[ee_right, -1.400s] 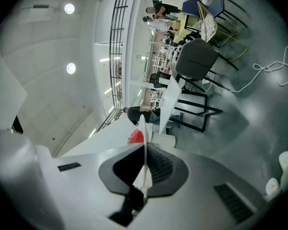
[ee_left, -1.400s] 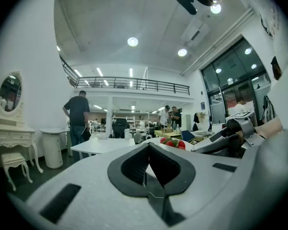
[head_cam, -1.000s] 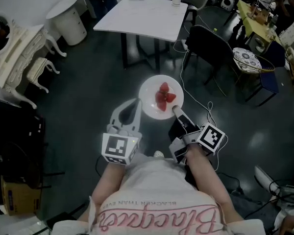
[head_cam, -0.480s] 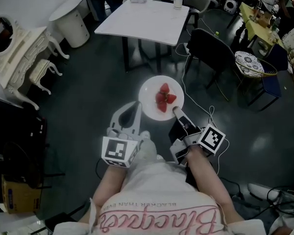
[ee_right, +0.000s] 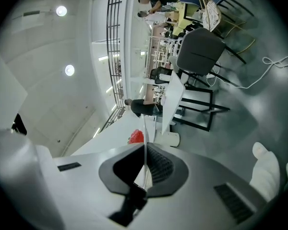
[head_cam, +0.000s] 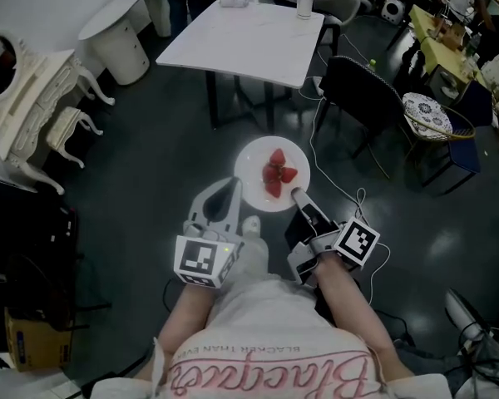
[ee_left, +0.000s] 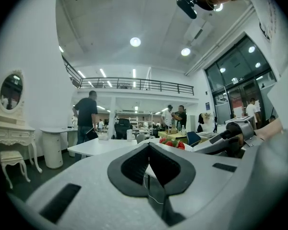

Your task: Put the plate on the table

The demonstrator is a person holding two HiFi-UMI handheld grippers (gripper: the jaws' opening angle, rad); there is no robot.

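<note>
A white plate with red strawberries hangs over the dark floor, held from both sides. My left gripper is shut on its left rim and my right gripper on its near right rim. In the left gripper view the jaws pinch the thin white rim, with the strawberries just beyond. The right gripper view shows its jaws closed on the rim edge-on, beside a strawberry. The white table stands ahead, carrying a can.
A black chair stands right of the table, and a patterned chair is further right. A white cable trails across the floor. A white vanity and stool and a round white table line the left side.
The view has shifted forward toward the white table. The plate stays gripped on both sides and sits slightly lower in the frame. A white shoe has come into view by the left gripper.
</note>
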